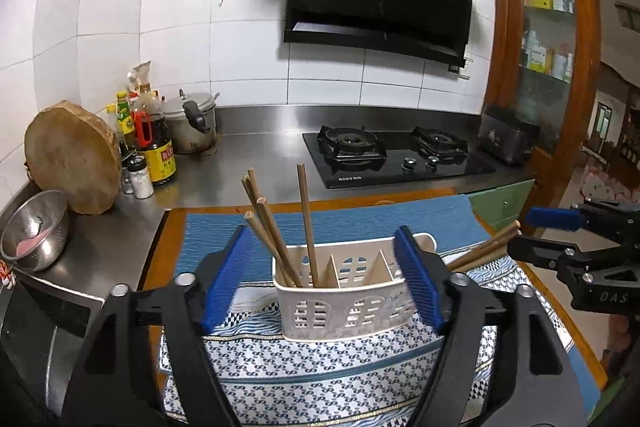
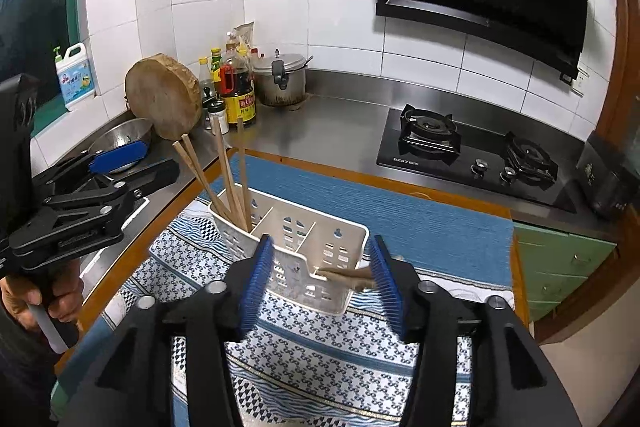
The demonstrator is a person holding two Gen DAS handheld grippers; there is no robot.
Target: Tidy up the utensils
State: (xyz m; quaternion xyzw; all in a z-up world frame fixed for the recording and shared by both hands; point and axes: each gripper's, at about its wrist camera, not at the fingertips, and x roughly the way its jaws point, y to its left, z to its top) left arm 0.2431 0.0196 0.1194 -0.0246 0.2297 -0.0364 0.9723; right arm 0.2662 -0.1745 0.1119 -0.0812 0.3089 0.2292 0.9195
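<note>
At the left of the left-wrist frame the left claw (image 1: pixel 322 281) stands spread and empty around the white slotted plastic caddy (image 1: pixel 344 301) on the patterned cloth on the bench (image 1: pixel 248 163). The brown wooden chopsticks (image 1: pixel 276 227) stand upright in its leftmost compartment, likely sorted there. At far right the right claw (image 2: pixel 320 291), also spread and empty, points at loose chopsticks (image 1: pixel 486 247) lying beside the caddy (probably next).

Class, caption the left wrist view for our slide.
Open tongs frame a white caddy holding chopsticks in one end compartment.
</note>
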